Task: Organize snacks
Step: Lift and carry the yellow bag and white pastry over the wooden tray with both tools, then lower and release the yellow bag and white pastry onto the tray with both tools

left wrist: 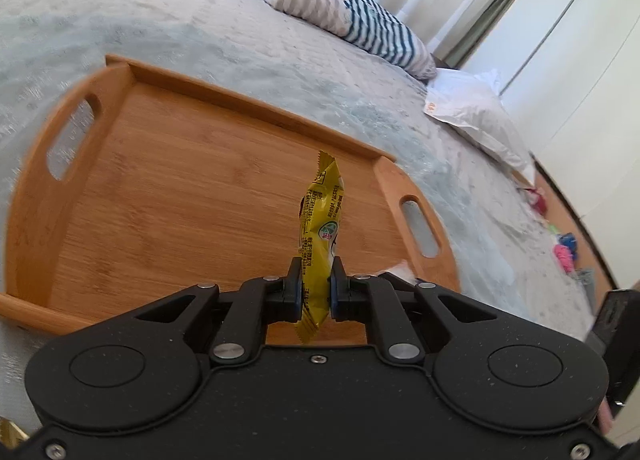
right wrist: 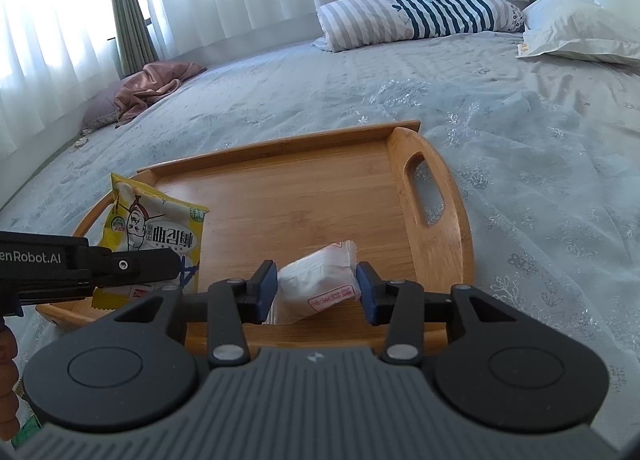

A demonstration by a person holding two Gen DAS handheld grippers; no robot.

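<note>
A wooden tray (left wrist: pixel 168 188) with cut-out handles lies on the bed. My left gripper (left wrist: pixel 316 284) is shut on a yellow snack packet (left wrist: pixel 320 228), held edge-on above the tray's near side. In the right wrist view the same packet (right wrist: pixel 156 232) hangs from the left gripper (right wrist: pixel 178 260) over the tray's (right wrist: pixel 304 196) left end. My right gripper (right wrist: pixel 317 288) stands around a white snack packet (right wrist: pixel 320 284) over the tray's near edge, with the pads (right wrist: pixel 267 288) against its sides. The white packet's corner (left wrist: pixel 394 272) shows in the left wrist view.
The bed has a pale grey patterned cover (right wrist: pixel 520 148). A striped pillow (right wrist: pixel 420 16) and a white pillow (right wrist: pixel 576 28) lie at the head. A pink cloth (right wrist: pixel 156 88) lies at the far left by the curtains. Small coloured items (left wrist: pixel 564 252) lie on the floor by the bed.
</note>
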